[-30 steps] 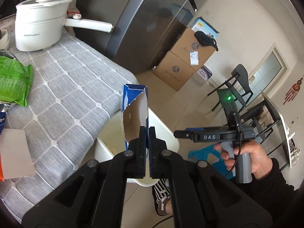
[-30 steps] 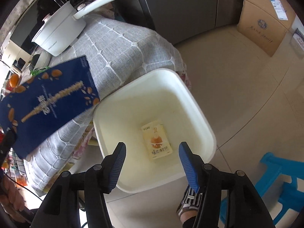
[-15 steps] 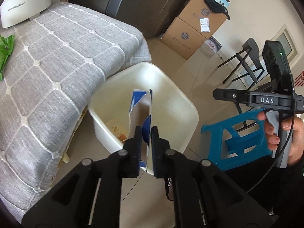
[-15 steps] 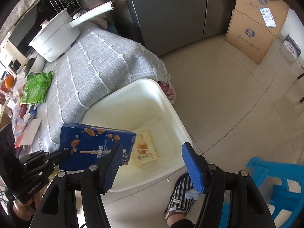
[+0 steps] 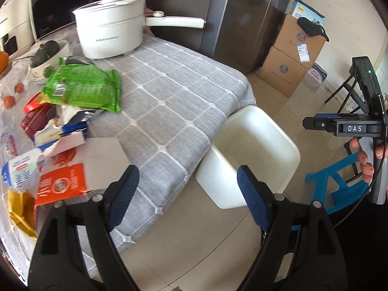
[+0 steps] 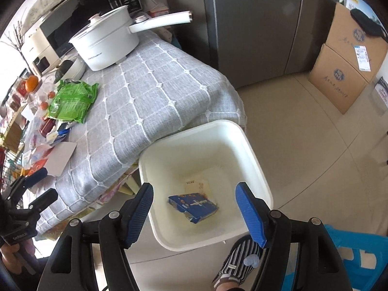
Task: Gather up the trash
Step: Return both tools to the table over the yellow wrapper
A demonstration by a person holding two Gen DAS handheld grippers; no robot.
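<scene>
A white bin (image 6: 252, 162) stands on the floor against the table's corner; it also shows in the left wrist view (image 5: 288, 150). A blue carton (image 6: 194, 206) lies inside it on a pale snack packet (image 6: 197, 184). My left gripper (image 5: 186, 194) is open and empty, above the table edge beside the bin; it shows at the left of the right wrist view (image 6: 41, 186). My right gripper (image 6: 195, 208) is open and empty above the bin. A green bag (image 5: 82, 86), an orange carton (image 5: 60, 184) and other wrappers lie on the grey tablecloth (image 5: 169, 111).
A white pot (image 5: 109, 36) with a long handle stands at the table's back, a microwave (image 5: 48, 9) behind it. A fridge (image 6: 254, 24) and stacked cardboard boxes (image 6: 344, 72) stand beyond. A blue stool (image 5: 329, 184) is on the floor to the right of the bin.
My left gripper opened and let go of the blue carton, which now lies in the bin. The left gripper then swung back toward the table. My right gripper stayed open over the bin.
</scene>
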